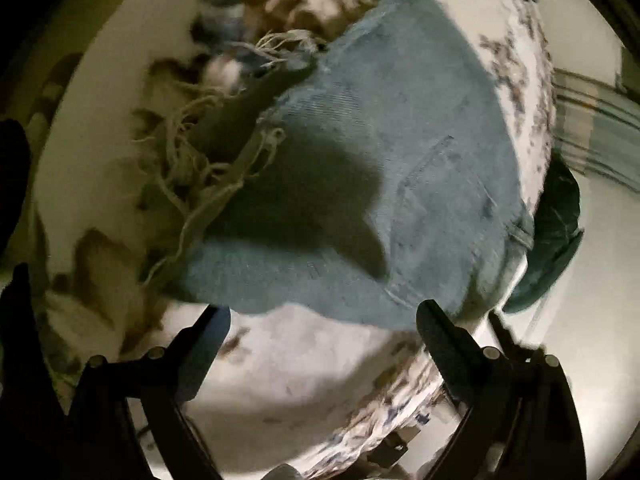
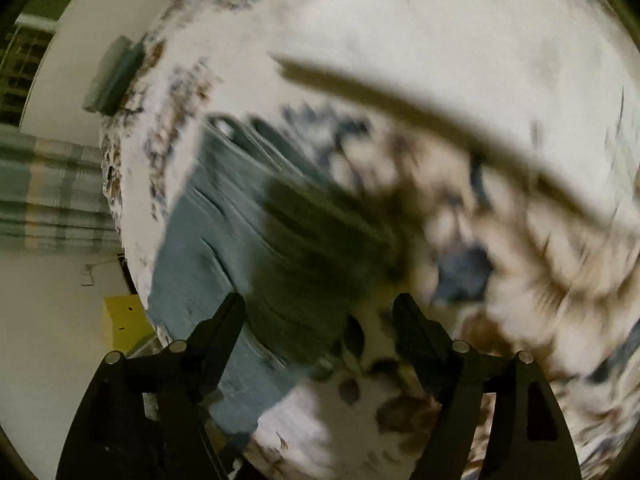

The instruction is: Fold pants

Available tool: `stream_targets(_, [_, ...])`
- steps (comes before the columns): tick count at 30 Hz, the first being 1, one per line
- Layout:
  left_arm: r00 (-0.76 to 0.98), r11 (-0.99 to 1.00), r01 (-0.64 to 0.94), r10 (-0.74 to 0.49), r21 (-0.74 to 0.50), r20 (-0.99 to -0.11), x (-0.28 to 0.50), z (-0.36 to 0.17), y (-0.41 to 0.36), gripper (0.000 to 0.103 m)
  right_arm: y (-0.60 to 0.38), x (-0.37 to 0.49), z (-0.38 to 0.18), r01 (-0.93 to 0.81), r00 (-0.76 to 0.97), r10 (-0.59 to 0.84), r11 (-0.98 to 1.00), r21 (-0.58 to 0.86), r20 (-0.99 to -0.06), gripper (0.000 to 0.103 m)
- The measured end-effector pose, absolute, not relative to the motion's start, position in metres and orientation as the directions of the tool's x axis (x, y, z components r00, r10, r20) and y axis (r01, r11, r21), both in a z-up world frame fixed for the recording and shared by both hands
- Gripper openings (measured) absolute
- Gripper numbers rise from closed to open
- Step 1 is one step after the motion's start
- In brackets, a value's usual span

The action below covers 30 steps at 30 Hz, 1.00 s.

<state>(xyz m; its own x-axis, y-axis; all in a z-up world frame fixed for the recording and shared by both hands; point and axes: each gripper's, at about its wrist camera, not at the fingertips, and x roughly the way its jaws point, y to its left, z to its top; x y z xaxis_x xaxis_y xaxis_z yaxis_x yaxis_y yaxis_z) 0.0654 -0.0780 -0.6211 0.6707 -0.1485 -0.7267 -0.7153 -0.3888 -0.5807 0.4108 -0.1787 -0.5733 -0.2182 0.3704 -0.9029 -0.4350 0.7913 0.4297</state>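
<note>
One pair of blue denim pants point(image 1: 384, 168) fills the left wrist view, lying folded on a white bedspread point(image 1: 304, 360) printed with brown and blue flowers. A back pocket is stitched on the upper layer, and a frayed hem trails pale threads point(image 1: 188, 172) off the left edge of the fabric. The left gripper point(image 1: 322, 326) hangs just short of the near edge of the denim, its two fingers spread wide with nothing between them. This view alone shows a dark green bundle point(image 1: 554, 236) at the right edge of the bed, touching or just beside the waistband; what it is cannot be told. A plaid cloth point(image 1: 600, 128) sits beyond it.

The right wrist view is heavily blurred. The pants point(image 2: 208, 240) appear here as a long blue band running from upper middle to lower left, partly in shadow. The right gripper point(image 2: 318, 310) also has its two fingers well apart, empty, with the left fingertip over the denim. Only this view shows one yellow box point(image 2: 126, 324) on the floor beside the bed and a grey-green block point(image 2: 114, 76) at the bed's far edge.
</note>
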Motion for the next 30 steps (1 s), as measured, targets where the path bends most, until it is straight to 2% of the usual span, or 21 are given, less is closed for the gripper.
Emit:
stream_targets(7, [0.647, -0.533, -0.686, -0.136, -0.495, -0.750, 0.077, -0.627, -0.070, 0.094, -0.185, 0.411, -0.622, -0.275, -0.273, 0.528, 0.758, 0.591, -0.804, 0.078])
stream_targets(12, [0.607, -0.519, -0.704, -0.085, -0.485, -0.790, 0.084, -0.619, -0.054, 0.094, -0.172, 0.418, -0.636, -0.210, -0.277, 0.607, 0.718, 0.663, -0.745, 0.080])
stream_targets(13, [0.602, -0.531, -0.700, -0.080, -0.478, -0.794, 0.086, -0.621, -0.052, 0.089, -0.170, 0.419, -0.638, -0.201, -0.277, 0.611, 0.718, 0.666, -0.742, 0.080])
stream_targets(14, [0.591, -0.544, -0.701, -0.079, -0.462, -0.803, 0.085, -0.622, -0.052, 0.078, -0.167, 0.420, -0.638, -0.200, -0.279, 0.610, 0.719, 0.666, -0.742, 0.080])
stream_targets(15, [0.575, -0.548, -0.708, -0.080, -0.446, -0.814, 0.084, -0.623, -0.053, 0.071, -0.165, 0.420, -0.638, -0.200, -0.280, 0.609, 0.719, 0.666, -0.742, 0.080])
stream_targets(16, [0.558, -0.546, -0.718, -0.082, -0.431, -0.826, 0.082, -0.622, -0.055, 0.057, -0.164, 0.420, -0.639, -0.195, -0.279, 0.612, 0.719, 0.668, -0.740, 0.079])
stream_targets(17, [0.550, -0.541, -0.724, -0.077, -0.428, -0.832, 0.083, -0.621, -0.056, 0.043, -0.164, 0.422, -0.637, -0.191, -0.274, 0.613, 0.720, 0.667, -0.741, 0.076])
stream_targets(18, [0.537, -0.525, -0.737, -0.073, -0.426, -0.840, 0.082, -0.618, -0.057, 0.034, -0.162, 0.422, -0.636, -0.196, -0.267, 0.607, 0.726, 0.659, -0.749, 0.066])
stream_targets(19, [0.541, -0.501, -0.744, -0.063, -0.442, -0.839, 0.082, -0.615, -0.057, 0.029, -0.162, 0.421, -0.633, -0.211, -0.252, 0.601, 0.731, 0.649, -0.758, 0.060])
stream_targets(20, [0.542, -0.475, -0.754, -0.060, -0.454, -0.838, 0.083, -0.611, -0.055, 0.027, -0.162, 0.419, -0.631, -0.224, -0.239, 0.600, 0.731, 0.645, -0.763, 0.052])
stream_targets(23, [0.539, -0.406, -0.779, -0.045, -0.477, -0.841, 0.081, -0.597, -0.048, 0.023, -0.167, 0.416, -0.619, -0.245, -0.208, 0.597, 0.735, 0.632, -0.775, 0.038])
stream_targets(30, [0.526, -0.167, -0.836, 0.025, -0.523, -0.850, 0.086, -0.529, -0.012, 0.022, -0.173, 0.398, -0.564, -0.191, -0.161, 0.608, 0.754, 0.629, -0.777, 0.032])
